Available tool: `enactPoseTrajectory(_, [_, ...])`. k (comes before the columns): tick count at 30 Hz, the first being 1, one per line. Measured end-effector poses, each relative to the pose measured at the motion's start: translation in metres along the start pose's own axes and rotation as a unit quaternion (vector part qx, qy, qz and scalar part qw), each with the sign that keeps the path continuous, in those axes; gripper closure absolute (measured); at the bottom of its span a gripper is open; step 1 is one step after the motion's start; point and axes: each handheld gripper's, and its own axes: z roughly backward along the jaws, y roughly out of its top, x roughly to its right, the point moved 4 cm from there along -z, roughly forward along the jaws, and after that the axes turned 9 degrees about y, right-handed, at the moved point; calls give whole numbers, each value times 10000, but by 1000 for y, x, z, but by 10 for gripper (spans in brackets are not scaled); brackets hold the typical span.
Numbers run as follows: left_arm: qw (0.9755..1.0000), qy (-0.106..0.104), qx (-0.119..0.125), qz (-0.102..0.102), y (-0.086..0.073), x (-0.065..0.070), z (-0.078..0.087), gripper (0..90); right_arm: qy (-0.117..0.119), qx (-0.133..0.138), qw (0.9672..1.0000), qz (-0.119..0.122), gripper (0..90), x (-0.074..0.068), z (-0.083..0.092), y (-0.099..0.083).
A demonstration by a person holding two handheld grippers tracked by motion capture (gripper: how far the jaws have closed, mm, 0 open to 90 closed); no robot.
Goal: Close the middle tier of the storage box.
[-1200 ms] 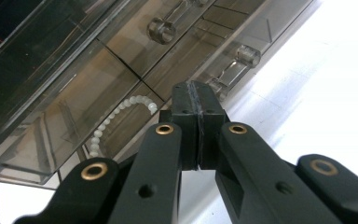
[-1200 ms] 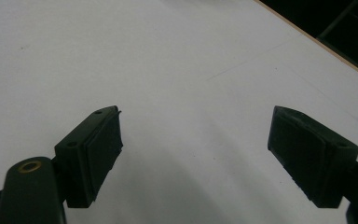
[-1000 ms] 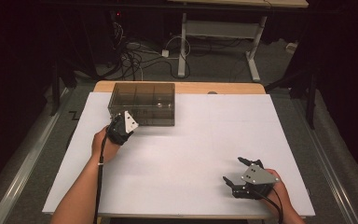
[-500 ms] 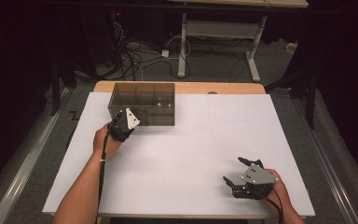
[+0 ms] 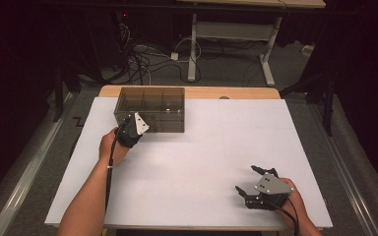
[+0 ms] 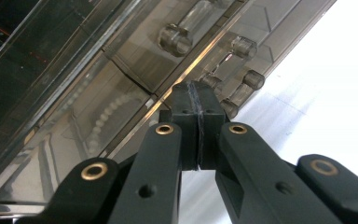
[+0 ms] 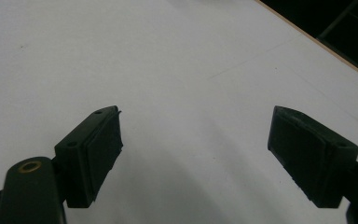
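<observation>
With its jaws pressed together, my left claw [image 6: 198, 100] touches the smoky plastic box [image 5: 152, 105] ahead. My right claw [image 7: 193, 156] gapes wide, holding nothing, over the white surface [image 5: 202, 147].

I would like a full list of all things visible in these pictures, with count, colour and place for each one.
compartment box: one, smoky transparent plastic with dividers, far left part of the table.
table cover: one, white, spread over most of the table.
table: one, light wood edge showing at the far side.
cables: several, dark and white, on the floor behind the table.
desk frame: one, pale metal, on the floor behind.
left gripper: one, black, jaws shut, tips at the box's near edge.
right gripper: one, black, jaws open, over the near right cover.
forearms: two, at the bottom edge.
</observation>
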Motion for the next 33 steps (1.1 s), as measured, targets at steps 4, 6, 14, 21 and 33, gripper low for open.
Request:
enactPoseTrajectory(4, [10000, 17, -15, -20, 1, 0, -1, 869, -2, -8, 10000, -8, 183, 0, 0, 0])
enactPoseTrajectory(6, [10000, 19, -16, -28, 2, 0, -1, 868, 2, -5, 10000, 2, 183, 0, 0, 0])
enactPoseTrajectory(14, [10000, 26, -28, -60, 4, 1, -2, 869, 0, -2, 10000, -13, 183, 0, 0, 0])
enactPoseTrajectory(21, [9999, 26, -31, -103, 5, 2, -3, 869, -2, -15, 10000, -15, 183, 0, 0, 0])
enactPoseTrajectory(33, [9999, 21, -33, -119, 6, 2, -4, 871, -1, -16, 10000, 6, 183, 0, 0, 0])
